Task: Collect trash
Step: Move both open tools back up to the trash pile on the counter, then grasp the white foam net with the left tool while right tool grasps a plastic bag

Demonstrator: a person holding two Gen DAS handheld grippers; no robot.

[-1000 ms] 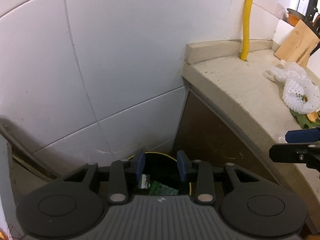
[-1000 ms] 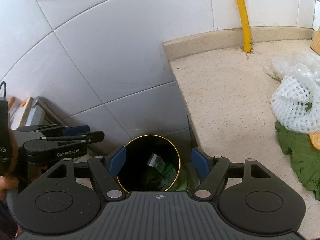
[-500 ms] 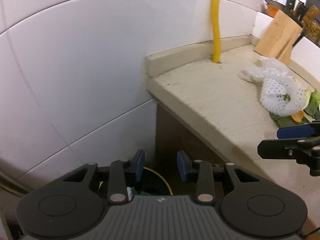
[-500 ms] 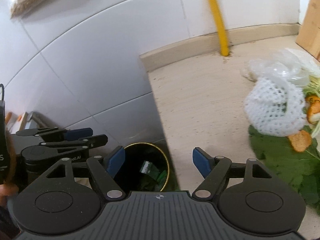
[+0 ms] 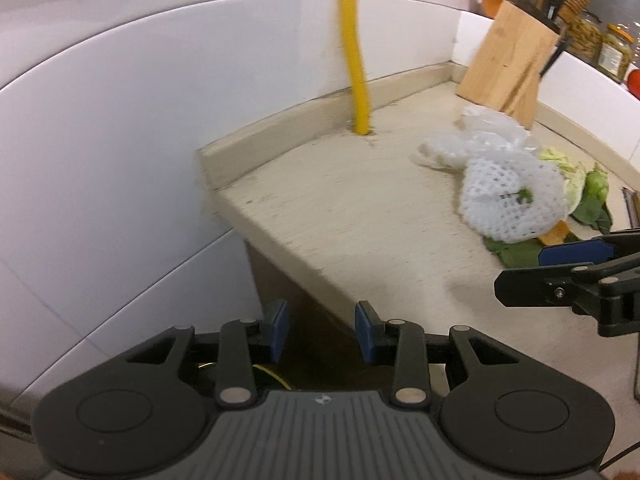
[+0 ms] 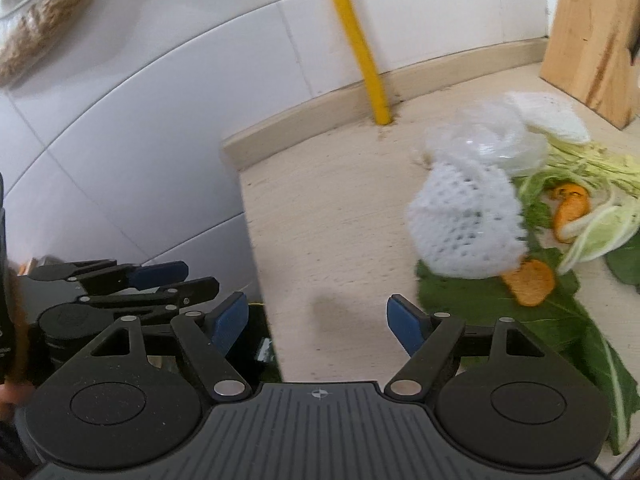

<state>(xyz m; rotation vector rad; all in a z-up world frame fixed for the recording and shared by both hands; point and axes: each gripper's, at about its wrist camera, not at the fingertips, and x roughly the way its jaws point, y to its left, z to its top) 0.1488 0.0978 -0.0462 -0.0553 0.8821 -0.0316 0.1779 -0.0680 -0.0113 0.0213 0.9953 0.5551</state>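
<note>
A heap of trash lies at the right of the beige counter (image 5: 352, 216): a white foam net (image 5: 514, 202) (image 6: 466, 226), crumpled clear plastic (image 6: 486, 142), green leaves (image 6: 508, 316) and orange peel (image 6: 530, 282). My left gripper (image 5: 321, 331) hangs off the counter's left edge, its jaws a little apart with nothing between them. My right gripper (image 6: 318, 322) is open wide and empty over the counter's left edge, left of the net. Only the gold rim of the black bin (image 6: 258, 344) (image 5: 272, 376) shows, low beside the counter.
A yellow pipe (image 5: 354, 60) rises from the counter at the white tiled wall. A wooden knife block (image 5: 508, 64) stands at the back right, with jars (image 5: 614, 50) behind it. A bag of grain (image 6: 44, 40) hangs at the upper left.
Both grippers have swung right, away from over the bin and toward the counter; the trash heap has come closer. The right jaws stand slightly wider.
</note>
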